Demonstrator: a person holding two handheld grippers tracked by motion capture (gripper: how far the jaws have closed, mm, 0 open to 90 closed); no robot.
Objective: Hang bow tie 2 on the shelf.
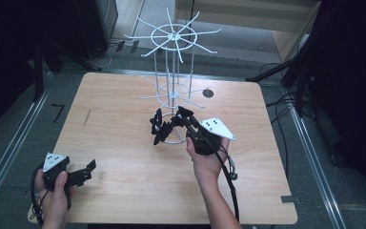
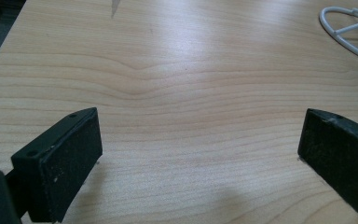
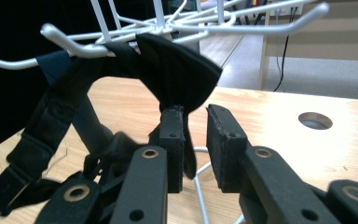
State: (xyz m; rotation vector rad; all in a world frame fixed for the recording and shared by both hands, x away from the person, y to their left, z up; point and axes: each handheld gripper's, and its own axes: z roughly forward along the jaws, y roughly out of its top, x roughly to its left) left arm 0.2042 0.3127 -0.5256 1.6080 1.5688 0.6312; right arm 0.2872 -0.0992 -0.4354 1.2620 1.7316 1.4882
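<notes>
The right gripper (image 3: 196, 140) was at the white wire rack (image 1: 173, 71), which stood toward the far edge of the table (image 1: 124, 191), near its middle. Its 2 jaws were nearly together, pinching a fold of the black strap (image 3: 177, 79). The strap was draped over a hook on the rack's lower tier, and its loose webbing trailed down the side toward the table. In the high view the right gripper (image 1: 183, 117) and the dark bundle sat just in front of the rack's base ring.

The step in hand looked like hanging the strap on the hook, or seating it there. The next move would likely call for easing the fabric fully over the hook tip, then letting go without dragging it back off.

The left gripper (image 1: 83, 174) rested by the near left corner with jaws spread wide and nothing between them. Bare wood lay ahead of it. The rack's prongs crowded the right hand, but the near half of the table stood free.
</notes>
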